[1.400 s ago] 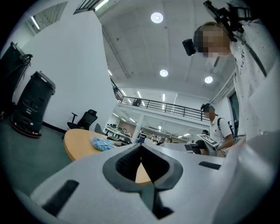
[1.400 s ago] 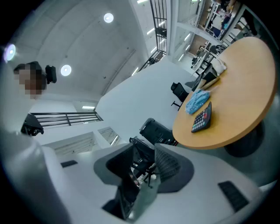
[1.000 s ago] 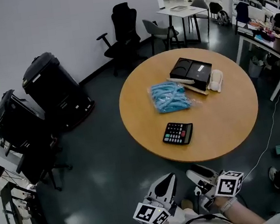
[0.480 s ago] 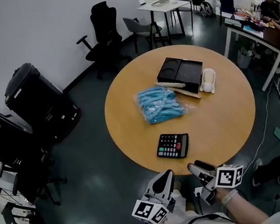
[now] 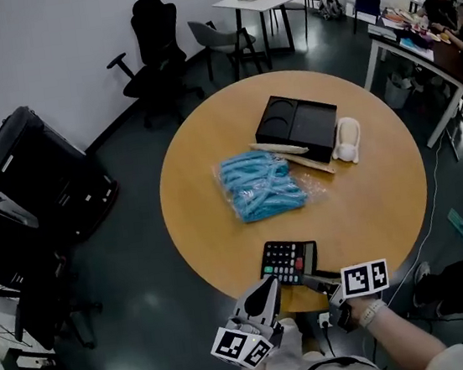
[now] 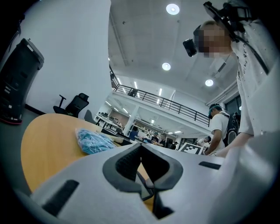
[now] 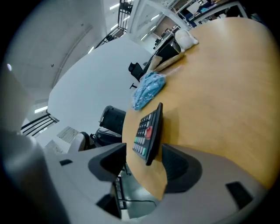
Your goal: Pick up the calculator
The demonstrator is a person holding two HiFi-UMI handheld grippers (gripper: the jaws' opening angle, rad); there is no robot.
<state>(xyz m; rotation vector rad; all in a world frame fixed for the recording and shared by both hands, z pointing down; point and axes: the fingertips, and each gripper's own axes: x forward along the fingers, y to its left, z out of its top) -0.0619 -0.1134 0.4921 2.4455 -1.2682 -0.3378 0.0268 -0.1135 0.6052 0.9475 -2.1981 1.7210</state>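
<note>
The right gripper (image 7: 146, 161) has its jaws spread apart, one on each side of the near end of the calculator (image 7: 148, 130). The pads are not pressed against it. The calculator lies flat on the round wooden table (image 7: 218, 100), right at the table's near edge, with its keys facing the left-hand jaw in the right gripper view.

In the head view, the right gripper (image 5: 306, 281) reaches the calculator (image 5: 290, 260) from its near right corner. The left gripper (image 5: 269, 285) sits just beside the calculator's near left corner, off the table (image 5: 368, 196).

The left gripper (image 6: 141, 146) has its jaws closed tip to tip, with nothing between them.

Beyond the jaws lies a blue plastic bag (image 5: 259, 186), and farther off a black tray (image 5: 298, 127) with a white object (image 5: 346, 139) beside it.
</note>
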